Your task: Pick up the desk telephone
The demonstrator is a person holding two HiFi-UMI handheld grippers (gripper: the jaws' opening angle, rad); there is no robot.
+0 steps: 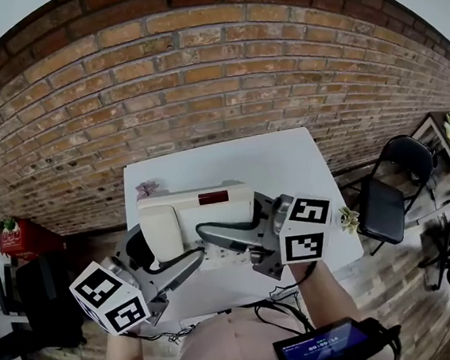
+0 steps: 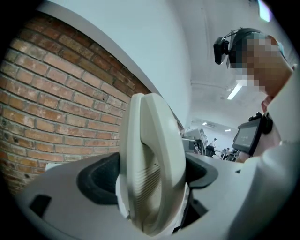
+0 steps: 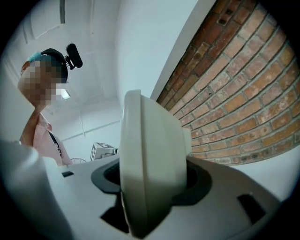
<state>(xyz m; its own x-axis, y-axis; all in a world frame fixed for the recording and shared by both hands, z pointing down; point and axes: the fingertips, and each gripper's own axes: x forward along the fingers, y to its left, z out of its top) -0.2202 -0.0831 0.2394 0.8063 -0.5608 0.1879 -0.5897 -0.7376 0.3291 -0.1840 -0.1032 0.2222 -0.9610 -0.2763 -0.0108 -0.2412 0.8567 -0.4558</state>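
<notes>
While left gripper (image 1: 159, 252) and right gripper (image 1: 257, 240) clamp opposite ends of the desk telephone (image 1: 201, 214), mid-frame above the table (image 1: 287, 161), the lift seems under way; next calls for raising both evenly.

The desk telephone (image 1: 201, 218) is hanging over the bench's (image 1: 286, 157) left half, the left gripper (image 1: 165, 255) clamping its left end and the right gripper (image 1: 242, 231) its right end, a brick wall (image 1: 199, 82) standing behind the far edge.
</notes>
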